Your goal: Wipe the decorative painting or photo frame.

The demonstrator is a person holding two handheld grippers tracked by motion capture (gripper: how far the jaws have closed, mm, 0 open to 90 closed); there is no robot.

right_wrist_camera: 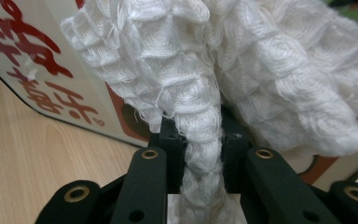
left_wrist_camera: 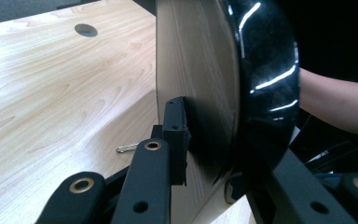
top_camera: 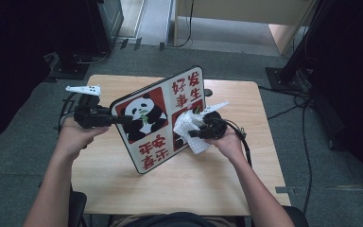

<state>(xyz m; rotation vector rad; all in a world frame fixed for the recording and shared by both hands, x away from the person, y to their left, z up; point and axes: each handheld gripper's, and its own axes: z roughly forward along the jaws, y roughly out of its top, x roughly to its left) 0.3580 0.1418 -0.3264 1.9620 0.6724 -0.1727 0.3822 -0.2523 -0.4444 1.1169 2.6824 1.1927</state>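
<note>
High view: left gripper (top_camera: 115,117) clamps the stiff, glossy board (top_camera: 163,118) by its edge, tilted up off the table (top_camera: 246,156); right gripper (top_camera: 192,133) pinches a soft, light cloth (top_camera: 189,130) against its face; hold by a bunched fold

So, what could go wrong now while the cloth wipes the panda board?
The left gripper clamps the panda board only at one edge, tilted above the table; wiping pressure might twist or slip it. The white cloth is pinched in a narrow bunch by the right gripper, so it may pull out.
</note>
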